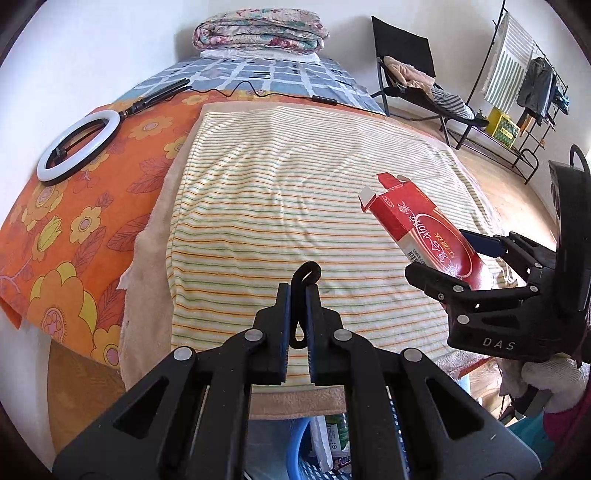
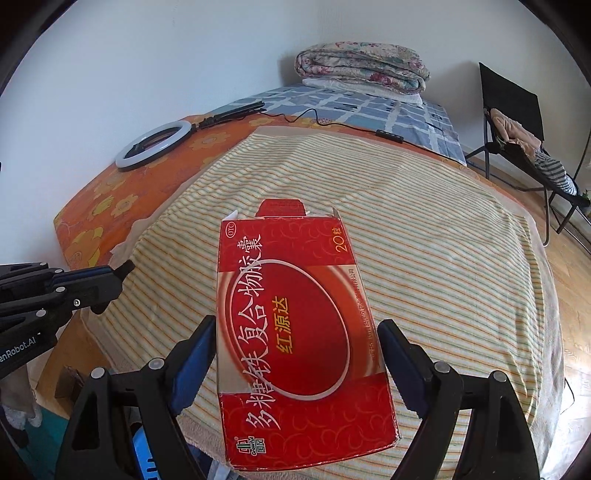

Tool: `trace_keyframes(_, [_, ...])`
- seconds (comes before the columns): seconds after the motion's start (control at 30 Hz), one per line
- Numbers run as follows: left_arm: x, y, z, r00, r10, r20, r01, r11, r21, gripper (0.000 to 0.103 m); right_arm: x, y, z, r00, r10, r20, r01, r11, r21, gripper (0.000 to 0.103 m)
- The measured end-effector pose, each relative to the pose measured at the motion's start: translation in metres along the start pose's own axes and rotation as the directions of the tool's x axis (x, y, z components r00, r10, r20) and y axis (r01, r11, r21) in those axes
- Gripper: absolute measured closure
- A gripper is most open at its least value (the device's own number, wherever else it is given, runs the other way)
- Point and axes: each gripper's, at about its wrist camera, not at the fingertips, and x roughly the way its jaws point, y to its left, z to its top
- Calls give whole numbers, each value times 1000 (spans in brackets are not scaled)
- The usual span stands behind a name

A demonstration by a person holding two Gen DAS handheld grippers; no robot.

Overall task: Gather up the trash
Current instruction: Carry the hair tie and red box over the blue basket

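A red, flattened medicine box (image 2: 288, 258) with white and yellow print and a torn-open top flap is held above the striped towel (image 2: 443, 258) on the bed. My right gripper (image 2: 297, 332) is shut on the box's two long edges. From the left wrist view the same box (image 1: 417, 218) sticks up at the right, out of the right gripper (image 1: 441, 254). My left gripper (image 1: 298, 291) hovers over the towel's near edge, fingers nearly together and pinching a thin black loop (image 1: 306, 273). Seen from the right wrist, the left gripper (image 2: 122, 269) is at the left.
A ring light (image 1: 79, 147) and its cable lie on the orange flowered sheet (image 1: 74, 240) at the left. A folded quilt (image 1: 262, 31) is against the far wall. A black chair (image 1: 410, 74) with clothes and a drying rack (image 1: 524, 74) stand on the right. A blue container (image 1: 295, 443) sits below the bed edge.
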Motion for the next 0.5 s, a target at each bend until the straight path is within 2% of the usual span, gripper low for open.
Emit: trace_keyframes(0.5, [-26, -51, -59, 999, -30, -15, 32, 993, 110, 97, -76, 3, -81, 1000, 5, -11, -4, 999, 38, 16])
